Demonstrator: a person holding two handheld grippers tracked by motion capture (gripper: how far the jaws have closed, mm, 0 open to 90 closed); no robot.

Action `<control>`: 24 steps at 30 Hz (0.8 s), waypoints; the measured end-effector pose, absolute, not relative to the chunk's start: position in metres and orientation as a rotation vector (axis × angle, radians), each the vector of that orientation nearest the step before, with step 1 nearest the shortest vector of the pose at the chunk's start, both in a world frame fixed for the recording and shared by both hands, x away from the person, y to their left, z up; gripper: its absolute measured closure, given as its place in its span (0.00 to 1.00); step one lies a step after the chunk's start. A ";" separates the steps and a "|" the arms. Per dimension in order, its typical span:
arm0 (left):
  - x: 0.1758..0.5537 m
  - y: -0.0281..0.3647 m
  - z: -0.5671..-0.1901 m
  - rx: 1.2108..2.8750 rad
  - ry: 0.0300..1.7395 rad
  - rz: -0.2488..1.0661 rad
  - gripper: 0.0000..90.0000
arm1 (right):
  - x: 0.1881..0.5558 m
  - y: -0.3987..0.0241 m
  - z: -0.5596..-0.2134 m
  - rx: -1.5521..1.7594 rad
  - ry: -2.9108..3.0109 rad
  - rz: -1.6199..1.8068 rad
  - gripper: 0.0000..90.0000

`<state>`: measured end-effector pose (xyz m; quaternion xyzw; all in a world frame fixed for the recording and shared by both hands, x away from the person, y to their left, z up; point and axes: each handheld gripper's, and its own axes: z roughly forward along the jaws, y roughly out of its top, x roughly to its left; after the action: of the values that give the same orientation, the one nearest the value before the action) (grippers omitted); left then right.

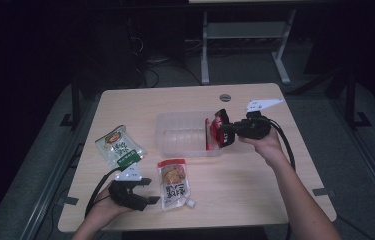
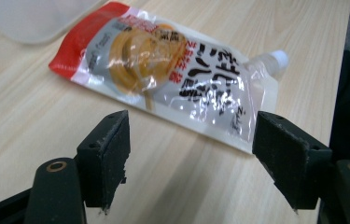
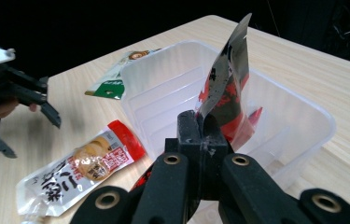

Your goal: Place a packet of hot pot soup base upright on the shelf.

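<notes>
Red pouch going into the clear bin

The right claw [image 3: 204, 122] is clamped on the glossy red-and-black foil pouch [image 3: 226, 88], held over the clear plastic bin [image 1: 185, 145] on the table [image 1: 255, 185]. Best to lower it inside before letting go. The left claw [image 2: 191, 154] stands apart, empty.

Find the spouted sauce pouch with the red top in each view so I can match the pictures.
High view: spouted pouch lies flat at lower centre, right of the left gripper.
Left gripper view: pouch across the upper middle, beyond the open jaws.
Right gripper view: pouch at lower left.
Shared landmark: the clear plastic bin.
</notes>
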<state>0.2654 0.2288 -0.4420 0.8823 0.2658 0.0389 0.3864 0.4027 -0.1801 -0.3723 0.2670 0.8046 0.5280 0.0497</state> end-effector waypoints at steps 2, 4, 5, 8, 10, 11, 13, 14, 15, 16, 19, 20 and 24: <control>0.262 0.233 -0.442 2.245 0.693 0.104 0.30 | 0.407 -0.176 -0.376 0.814 2.465 1.597 1.00; 0.258 0.238 -0.443 2.247 0.712 0.116 0.30 | 0.413 -0.171 -0.381 0.818 2.480 1.588 1.00; 0.257 0.239 -0.443 2.240 0.721 0.117 0.30 | 0.415 -0.170 -0.383 0.818 2.484 1.585 1.00; 0.254 0.244 -0.443 2.239 0.738 0.126 0.30 | 0.420 -0.168 -0.386 0.821 2.489 1.571 1.00; 0.252 0.246 -0.443 2.241 0.743 0.130 0.30 | 0.422 -0.166 -0.388 0.830 2.490 1.570 1.00; 0.251 0.247 -0.443 2.236 0.752 0.132 0.30 | 0.423 -0.166 -0.389 0.830 2.495 1.569 1.00; 0.249 0.248 -0.444 2.230 0.764 0.131 0.30 | 0.425 -0.164 -0.390 0.832 2.496 1.565 1.00; 0.248 0.249 -0.444 2.235 0.761 0.134 0.30 | 0.426 -0.164 -0.391 0.830 2.497 1.561 1.00; 0.247 0.250 -0.444 2.228 0.773 0.131 0.30 | 0.427 -0.163 -0.392 0.836 2.497 1.560 1.00; 0.246 0.251 -0.444 2.231 0.773 0.135 0.30 | 0.428 -0.162 -0.393 0.839 2.500 1.554 1.00; 0.243 0.253 -0.445 2.226 0.786 0.138 0.30 | 0.432 -0.159 -0.393 0.838 2.505 1.539 1.00; 0.242 0.254 -0.445 2.230 0.785 0.140 0.30 | 0.433 -0.158 -0.393 0.841 2.504 1.532 1.00; 0.239 0.258 -0.446 2.236 0.801 0.140 0.30 | 0.437 -0.155 -0.395 0.846 2.502 1.518 1.00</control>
<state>0.2386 0.2578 -0.4456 0.8722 0.3126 0.0548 0.3722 0.4370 -0.1547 -0.3954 0.2774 0.8204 0.4977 0.0474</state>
